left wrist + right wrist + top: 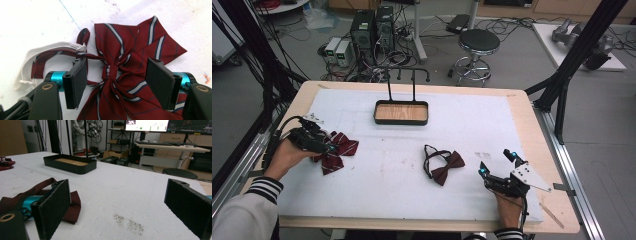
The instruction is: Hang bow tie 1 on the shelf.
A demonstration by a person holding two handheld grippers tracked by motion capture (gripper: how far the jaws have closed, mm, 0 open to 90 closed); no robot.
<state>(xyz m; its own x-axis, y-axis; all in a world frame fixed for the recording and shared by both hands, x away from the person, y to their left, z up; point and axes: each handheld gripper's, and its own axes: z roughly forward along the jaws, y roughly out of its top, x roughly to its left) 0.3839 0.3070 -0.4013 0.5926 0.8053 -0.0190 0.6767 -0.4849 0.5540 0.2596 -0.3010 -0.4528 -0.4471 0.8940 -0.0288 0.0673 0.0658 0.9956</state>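
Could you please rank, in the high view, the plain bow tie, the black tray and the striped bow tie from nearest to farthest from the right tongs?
From the right tongs:
1. Plain bow tie, just left.
2. Black tray, table's far middle.
3. Striped bow tie, far left, under the left tongs.

left gripper (113, 75) jaws apart, straddling striped bow tie (130, 55) knot; white strap (37, 53) left of knot.

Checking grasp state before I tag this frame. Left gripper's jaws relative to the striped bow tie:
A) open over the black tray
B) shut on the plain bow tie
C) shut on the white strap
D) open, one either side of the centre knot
D: in the left gripper view the left gripper has both jaws apart, flanking the centre knot of the striped bow tie, not closed on it.
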